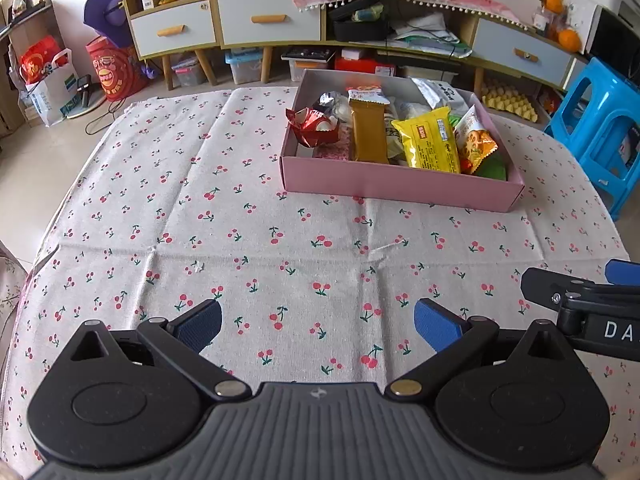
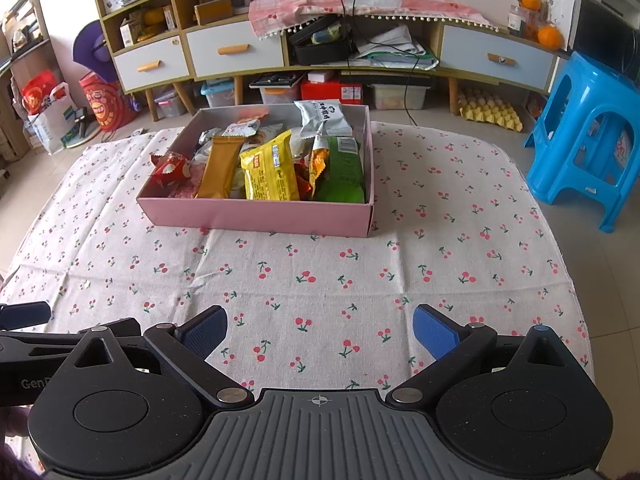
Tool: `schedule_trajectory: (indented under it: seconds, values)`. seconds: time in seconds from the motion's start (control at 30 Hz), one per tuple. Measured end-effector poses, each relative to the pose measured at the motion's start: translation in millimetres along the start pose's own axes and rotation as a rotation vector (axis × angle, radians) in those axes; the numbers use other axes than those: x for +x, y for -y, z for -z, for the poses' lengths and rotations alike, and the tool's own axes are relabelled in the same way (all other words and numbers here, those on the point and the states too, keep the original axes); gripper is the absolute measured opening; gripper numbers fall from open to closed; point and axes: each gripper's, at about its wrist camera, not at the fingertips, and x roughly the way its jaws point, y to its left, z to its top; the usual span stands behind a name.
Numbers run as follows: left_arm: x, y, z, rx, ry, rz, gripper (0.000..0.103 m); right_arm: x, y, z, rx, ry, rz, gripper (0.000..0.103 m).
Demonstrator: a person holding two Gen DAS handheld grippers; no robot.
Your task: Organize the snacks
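Nearest me, my left tongs (image 1: 318, 326) hang spread wide with nothing between the ribbed blue pads, and my right tongs (image 2: 320, 330) are spread and empty the same way. I hold both low and side by side over the near part of the tablecloth (image 2: 320, 280), well back from the work, which I judge suits a job that looks about finished. The cloth is coarse woven linen printed with cherries, creased in a grid from folding, and no snack lies loose on it.

Further on sits the pink box (image 2: 256, 216), smooth card with straight shallow walls, open at the top so packets can be dropped in. All the snacks are inside it: a flat mustard bar (image 2: 220, 168) leaning on its end, a glossy yellow packet (image 2: 272, 172) with crimped seams, a green bag (image 2: 340, 172), a crinkled red foil wrapper (image 2: 170, 170) propped over the left wall, and a silvery pouch (image 2: 322, 118) at the back.

Beyond stand a blue plastic stool (image 2: 584, 140) and a wooden cabinet (image 2: 236, 52).
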Motion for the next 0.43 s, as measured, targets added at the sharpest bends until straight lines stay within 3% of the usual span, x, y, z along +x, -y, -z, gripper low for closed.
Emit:
schedule_trajectory:
  seconds: [0.43]
  values:
    - [-0.4,0.5,-0.8,0.003,0.001,-0.002,0.103,0.0,0.1,0.0,0.000,-0.001,-0.003,0.100]
